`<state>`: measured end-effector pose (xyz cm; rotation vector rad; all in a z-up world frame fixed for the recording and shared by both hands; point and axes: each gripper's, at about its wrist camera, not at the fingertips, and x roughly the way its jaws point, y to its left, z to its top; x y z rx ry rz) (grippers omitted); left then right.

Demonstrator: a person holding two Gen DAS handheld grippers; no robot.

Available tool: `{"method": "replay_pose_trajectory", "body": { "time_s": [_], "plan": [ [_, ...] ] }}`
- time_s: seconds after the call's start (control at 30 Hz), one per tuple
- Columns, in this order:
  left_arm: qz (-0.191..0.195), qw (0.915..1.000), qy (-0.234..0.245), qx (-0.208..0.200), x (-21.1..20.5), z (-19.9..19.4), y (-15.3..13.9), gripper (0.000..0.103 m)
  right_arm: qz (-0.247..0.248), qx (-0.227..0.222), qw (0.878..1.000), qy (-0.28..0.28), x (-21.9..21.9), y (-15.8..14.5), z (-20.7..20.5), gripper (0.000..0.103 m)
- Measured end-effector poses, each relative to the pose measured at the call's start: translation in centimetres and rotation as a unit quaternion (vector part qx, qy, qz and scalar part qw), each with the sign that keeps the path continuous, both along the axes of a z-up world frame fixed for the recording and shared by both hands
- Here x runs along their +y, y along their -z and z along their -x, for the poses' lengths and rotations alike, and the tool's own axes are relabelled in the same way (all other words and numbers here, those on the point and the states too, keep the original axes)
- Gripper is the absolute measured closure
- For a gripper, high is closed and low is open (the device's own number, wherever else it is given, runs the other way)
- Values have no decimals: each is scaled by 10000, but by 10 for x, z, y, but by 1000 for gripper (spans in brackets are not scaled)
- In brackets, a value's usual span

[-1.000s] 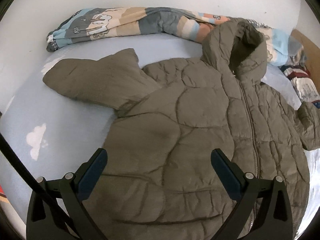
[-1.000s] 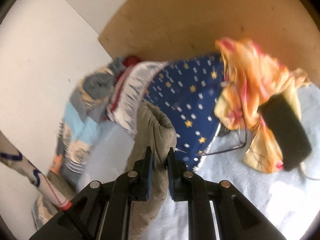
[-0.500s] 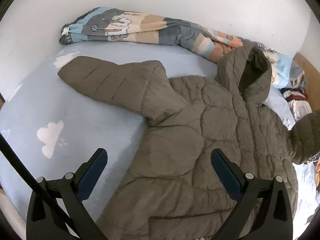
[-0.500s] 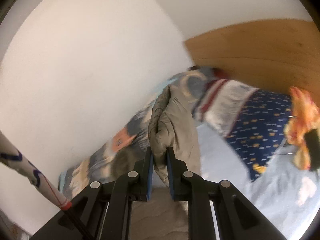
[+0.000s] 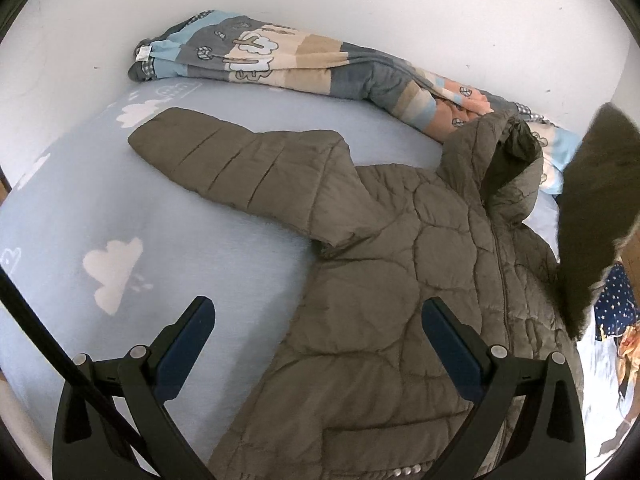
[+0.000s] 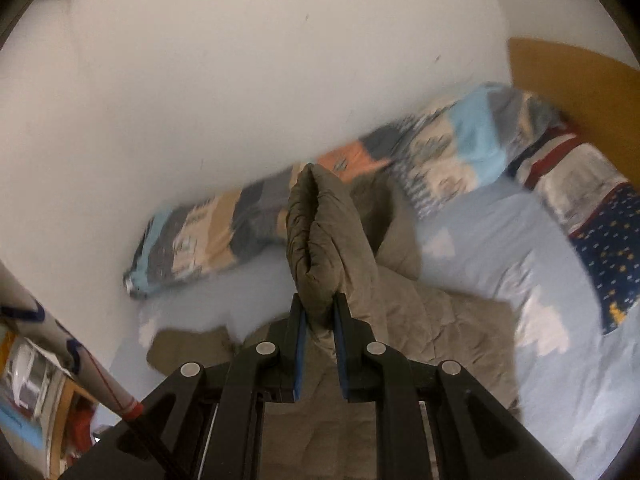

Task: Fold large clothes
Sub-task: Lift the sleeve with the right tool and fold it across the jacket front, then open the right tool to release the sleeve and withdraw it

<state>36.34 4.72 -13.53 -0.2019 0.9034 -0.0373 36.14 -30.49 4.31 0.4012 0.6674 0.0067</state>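
Right wrist: right tool clenched on jacket sleeve, raised above bed. Left tool released, hovering over jacket.

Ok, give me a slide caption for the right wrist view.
Right gripper shut on the olive puffer jacket's sleeve, lifting it above the jacket body on the blue cloud-print bed sheet.

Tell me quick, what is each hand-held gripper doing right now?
Left hand-held gripper: open, holding nothing, above the jacket.
Right hand-held gripper: closed on the jacket sleeve, lifted.

Jacket on bed, rolled blanket behind it along wall
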Motion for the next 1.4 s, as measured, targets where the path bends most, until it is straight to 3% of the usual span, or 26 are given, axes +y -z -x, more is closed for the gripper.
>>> {"method": "replay_pose_trajectory", "body": {
  "time_s": [0.33,0.77,0.97,1.1,1.23,1.33,1.4],
  "plan": [
    [-5,9999,102,22,-4,-1,0,0,-51,704,9967,-408,59,94,-43,89],
    [-133,9996,234,88,-16,-2,4,0,-411,1146,9899,-730,93,164,-57,86],
    [-157,9994,275,109,-19,-2,5,0,-592,1204,9845,-1133,102,176,-53,61],
    [-179,9993,316,130,-24,-3,7,0,-579,974,9857,-1243,92,166,-40,53],
    [-223,9990,364,150,-29,-3,9,0,-479,915,9918,-759,58,163,-36,48],
    [-251,9988,379,172,-32,-4,11,0,100,1073,9942,36,22,173,-39,48],
    [-274,9987,387,187,-34,-4,12,0,386,1342,9886,556,-6,187,-39,48]
  ]
}}
